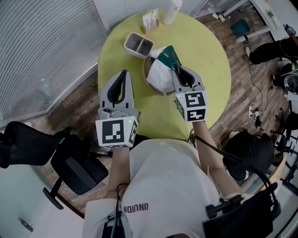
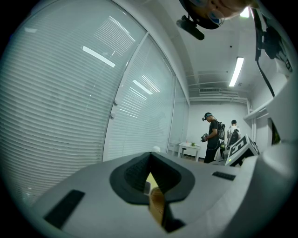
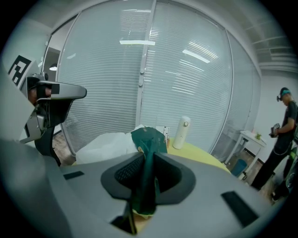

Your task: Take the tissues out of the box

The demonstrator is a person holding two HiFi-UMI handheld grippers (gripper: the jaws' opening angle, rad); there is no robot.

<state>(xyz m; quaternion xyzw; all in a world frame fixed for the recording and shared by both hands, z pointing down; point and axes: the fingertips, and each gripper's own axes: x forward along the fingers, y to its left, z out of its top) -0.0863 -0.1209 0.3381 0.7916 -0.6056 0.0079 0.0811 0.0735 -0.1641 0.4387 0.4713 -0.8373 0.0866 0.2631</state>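
Note:
My right gripper point(image 1: 175, 66) is shut on a flat dark green tissue pack point(image 1: 166, 56), which sticks out past the jaw tips. It hangs over a white bag point(image 1: 160, 76) bunched in a round woven basket point(image 1: 147, 74) at the table's middle. In the right gripper view the green pack point(image 3: 148, 139) runs down between the pads of the right gripper point(image 3: 145, 163), with the white bag point(image 3: 104, 142) behind it. My left gripper point(image 1: 119, 80) hovers over the table's near left edge, shut, with nothing in it. In its own view the left gripper point(image 2: 150, 160) points up at the blinds.
The round yellow-green table point(image 1: 209, 60) also holds a grey two-part bin point(image 1: 138, 44), a small card stand point(image 1: 150, 20) and a white bottle point(image 1: 171, 10) at the far edge. A black chair point(image 1: 70, 167) stands at my left. Two people point(image 2: 213, 137) stand far across the room.

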